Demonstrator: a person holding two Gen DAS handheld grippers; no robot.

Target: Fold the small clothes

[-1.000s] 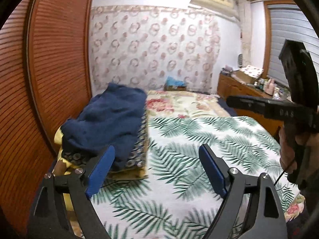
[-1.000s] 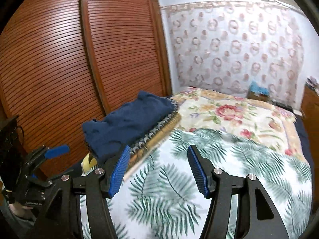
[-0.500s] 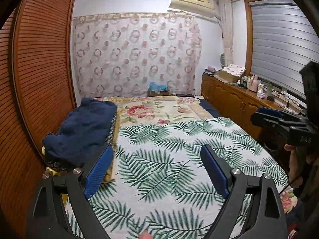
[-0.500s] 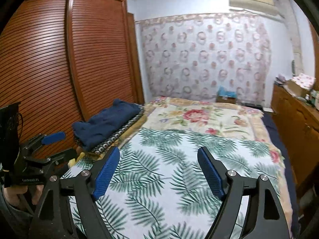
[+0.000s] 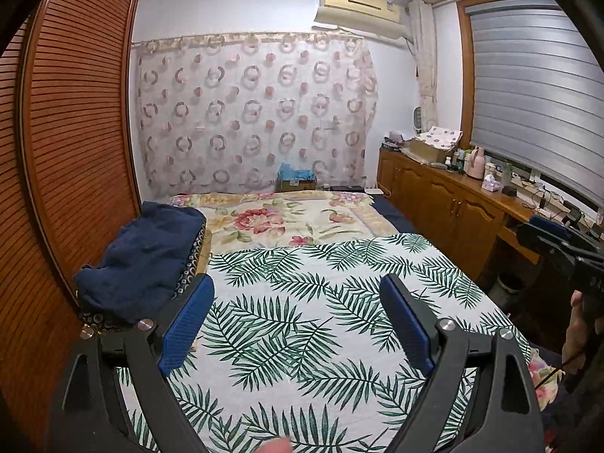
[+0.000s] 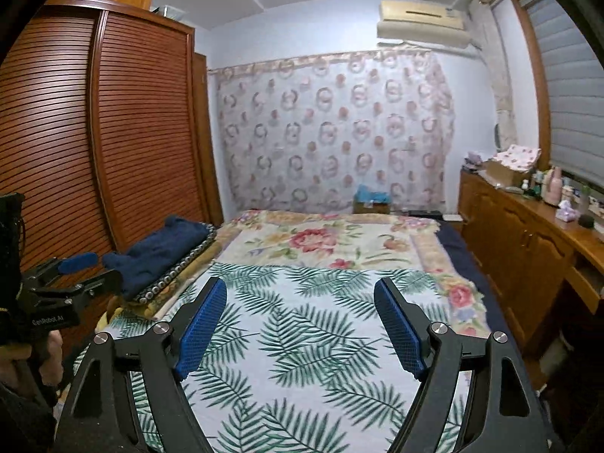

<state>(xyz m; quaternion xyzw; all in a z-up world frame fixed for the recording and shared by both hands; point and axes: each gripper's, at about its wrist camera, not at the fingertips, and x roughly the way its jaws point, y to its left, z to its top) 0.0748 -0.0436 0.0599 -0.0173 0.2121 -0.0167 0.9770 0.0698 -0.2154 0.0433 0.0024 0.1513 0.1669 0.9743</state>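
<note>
Both grippers hang over the near end of a bed (image 5: 377, 222), pointing slightly down along it toward the far wall. The left gripper (image 5: 298, 324) has its blue pads (image 5: 187, 326) spread wide with nothing between them but the palm-leaf sheet (image 5: 302, 302) below. The right gripper (image 6: 300, 326) is also spread wide and empty; its jaws have just been opening, with nothing between them.

The only clothing that shows is a dark blue garment (image 5: 147, 256), loosely folded or bunched, at the left edge of the bed beside a slatted wooden wardrobe (image 5: 75, 132). It rests on a patterned cushion or stack of bedding (image 5: 192, 260), whose ringed edge shows under it. In the left wrist view the garment is just beyond and to the left of the left pad, apart from it, not between the fingers. In the right wrist view the garment (image 6: 162, 249) is farther off, ahead and well to the left of the right gripper, with the left gripper (image 6: 75, 275) and the hand (image 6: 41, 358) holding it in the near left corner of that view.

Beyond the leaf sheet lies a floral blanket (image 5: 287, 219), and behind it a curtain (image 5: 256, 113) with circle prints covers the far wall. A wooden sideboard (image 5: 453, 204) crowded with small items runs along the right side, under a window blind (image 5: 536, 94). The right gripper (image 5: 566, 249) juts into the right edge of the left wrist view, well clear of the garment.
</note>
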